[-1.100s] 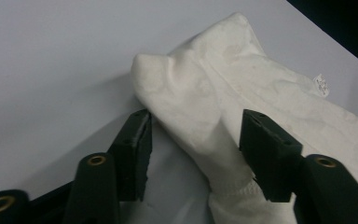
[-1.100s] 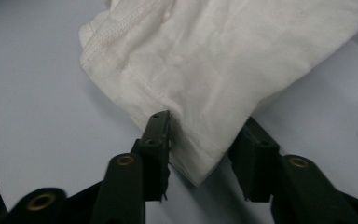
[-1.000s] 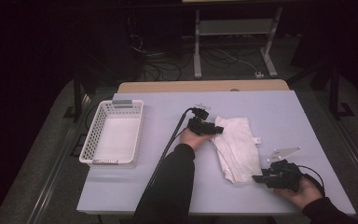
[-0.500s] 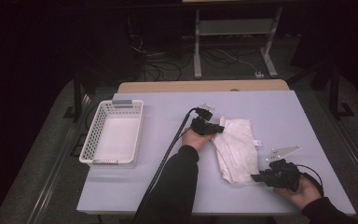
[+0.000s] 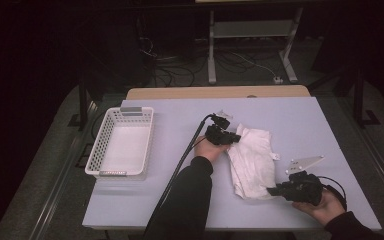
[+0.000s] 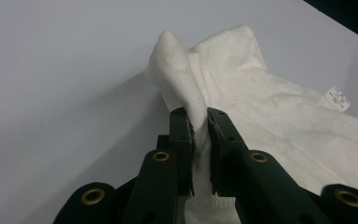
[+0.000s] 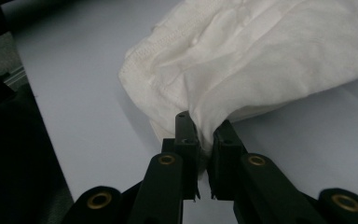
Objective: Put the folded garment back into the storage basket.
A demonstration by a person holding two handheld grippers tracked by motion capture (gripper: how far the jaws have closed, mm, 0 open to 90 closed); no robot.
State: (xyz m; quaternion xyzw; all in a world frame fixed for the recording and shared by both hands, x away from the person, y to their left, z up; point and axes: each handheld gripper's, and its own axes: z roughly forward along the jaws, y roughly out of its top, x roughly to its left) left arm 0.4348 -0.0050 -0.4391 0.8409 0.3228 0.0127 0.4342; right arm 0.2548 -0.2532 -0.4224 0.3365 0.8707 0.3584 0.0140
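1. Nearest to us, by the table's front right corner, our right gripper (image 5: 275, 190) is clamped on the near end of the white cloth (image 5: 252, 160); in the right gripper view its black jaws (image 7: 204, 135) have just closed and pinch a fold beside the stitched hem.
2. The cloth lies crumpled right of the table's middle, running from that near end back toward our left hand, with a small label (image 5: 275, 156) at its right edge.
3. A step farther in, our left gripper (image 5: 235, 138) bites the cloth's far left corner; the left gripper view has a ridge of fabric squeezed up between the jaws (image 6: 199, 122), which have also just closed.
4. The table (image 5: 170, 205) is a pale lilac-grey sheet, smooth and bare around the cloth, with a wooden strip along its far edge.
5. Toward the left edge sits a white slotted basket (image 5: 103, 145), well apart from the cloth.
6. Beyond the far edge the room goes dark: we make out tangled cables on the floor (image 5: 180, 70) and a metal stand (image 5: 252, 40).
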